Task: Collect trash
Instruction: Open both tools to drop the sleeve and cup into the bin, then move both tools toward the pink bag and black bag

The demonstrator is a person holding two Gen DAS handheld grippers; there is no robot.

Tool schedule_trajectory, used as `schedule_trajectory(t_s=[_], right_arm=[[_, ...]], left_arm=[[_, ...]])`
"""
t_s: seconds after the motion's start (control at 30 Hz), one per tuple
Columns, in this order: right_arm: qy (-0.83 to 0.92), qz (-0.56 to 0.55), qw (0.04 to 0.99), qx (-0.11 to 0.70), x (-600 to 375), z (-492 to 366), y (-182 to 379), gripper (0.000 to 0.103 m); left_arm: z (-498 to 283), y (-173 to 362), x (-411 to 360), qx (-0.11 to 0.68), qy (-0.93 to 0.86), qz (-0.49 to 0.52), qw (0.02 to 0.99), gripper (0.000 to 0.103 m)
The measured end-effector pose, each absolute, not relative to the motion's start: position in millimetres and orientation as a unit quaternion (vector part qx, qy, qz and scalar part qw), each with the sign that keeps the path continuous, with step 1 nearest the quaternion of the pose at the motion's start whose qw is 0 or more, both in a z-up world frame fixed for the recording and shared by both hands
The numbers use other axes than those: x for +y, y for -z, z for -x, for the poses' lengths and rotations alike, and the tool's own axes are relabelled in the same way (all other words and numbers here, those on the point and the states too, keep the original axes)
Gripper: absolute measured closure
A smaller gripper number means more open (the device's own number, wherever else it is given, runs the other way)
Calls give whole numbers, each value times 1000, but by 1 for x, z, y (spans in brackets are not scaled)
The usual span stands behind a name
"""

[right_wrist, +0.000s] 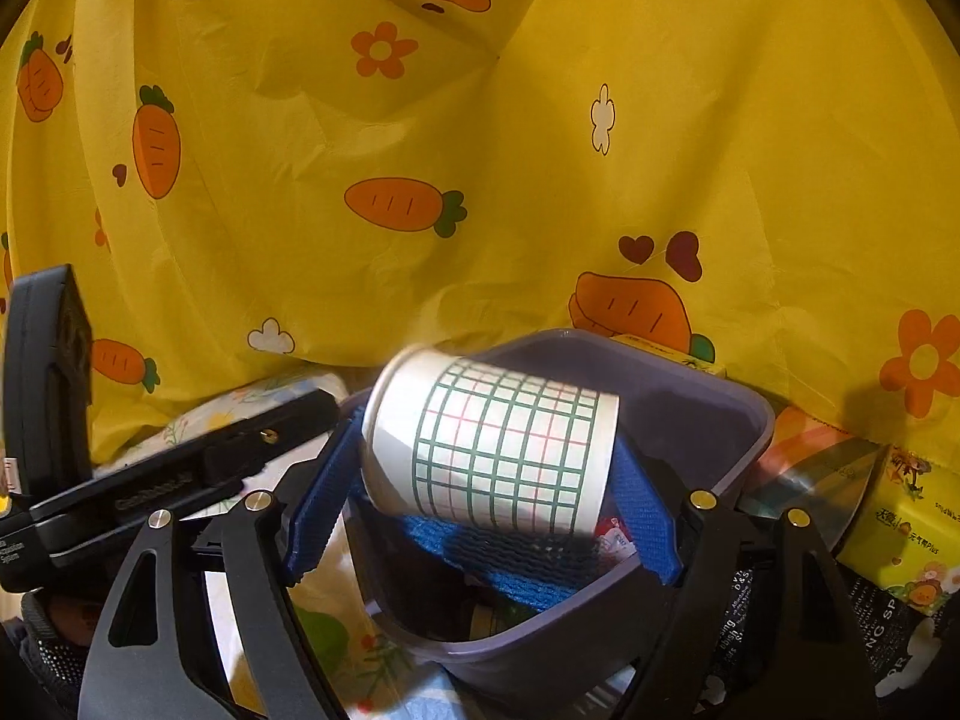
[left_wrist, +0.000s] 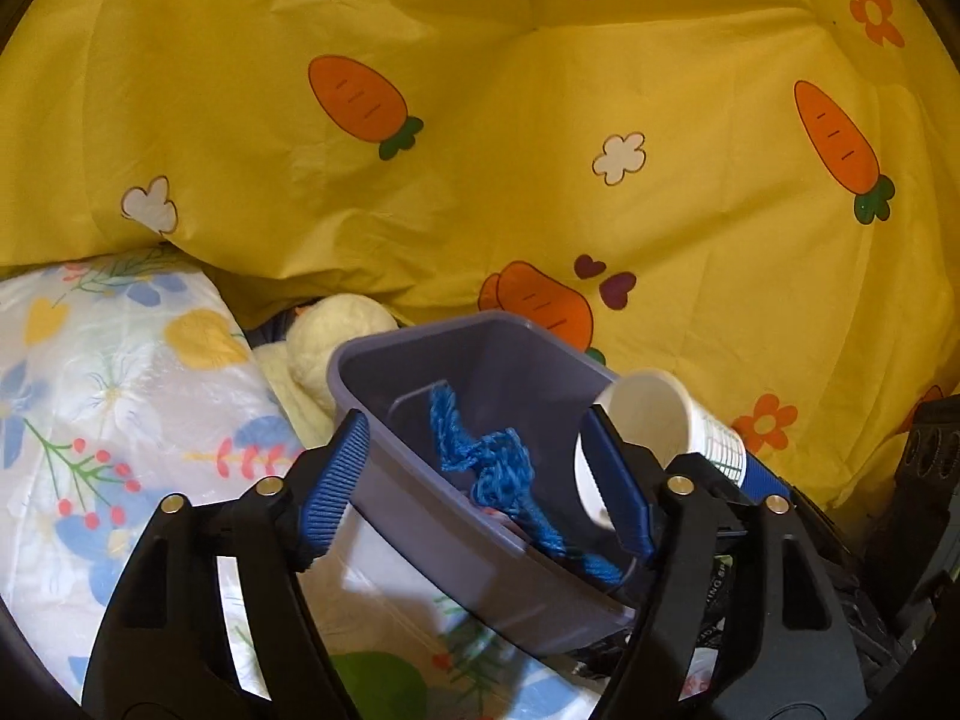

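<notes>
- Yellow carrot-print sheet [left_wrist: 540,120] fills the background; floral bedding [left_wrist: 120,390] at left.
- Purple bin [left_wrist: 420,528], tilted, holding blue netting [left_wrist: 492,462].
- Paper cup [right_wrist: 498,450], grid-printed, on its side over the bin's mouth.
- Right gripper [right_wrist: 486,498]: jaws apart, cup between them, grip uncertain.
- Left gripper [left_wrist: 480,480]: jaws apart, astride the bin's rim.

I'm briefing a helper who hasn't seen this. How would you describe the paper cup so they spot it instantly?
Find the yellow carrot-print sheet, then the purple bin in front of it. The paper cup lies tipped sideways above the bin's opening, the only white thing with a green-and-red grid.
</notes>
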State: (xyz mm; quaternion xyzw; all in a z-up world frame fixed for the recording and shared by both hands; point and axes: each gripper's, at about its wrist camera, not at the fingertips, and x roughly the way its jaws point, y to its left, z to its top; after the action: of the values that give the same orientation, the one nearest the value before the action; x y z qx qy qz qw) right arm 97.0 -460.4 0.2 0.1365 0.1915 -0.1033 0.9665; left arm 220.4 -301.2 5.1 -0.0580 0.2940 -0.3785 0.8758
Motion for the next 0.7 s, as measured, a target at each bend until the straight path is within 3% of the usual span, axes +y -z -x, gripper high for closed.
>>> schedule_trajectory(t_s=[0.1,0.7], right_arm=[[113,-134,966,191,-460,-96,1,16],[53,-88,985,141,-382,-80,-30,15]], left_arm=[[-218,-9,-283,279,349,52,893,16],[-187,-11,-122,256,138,31,956,13]])
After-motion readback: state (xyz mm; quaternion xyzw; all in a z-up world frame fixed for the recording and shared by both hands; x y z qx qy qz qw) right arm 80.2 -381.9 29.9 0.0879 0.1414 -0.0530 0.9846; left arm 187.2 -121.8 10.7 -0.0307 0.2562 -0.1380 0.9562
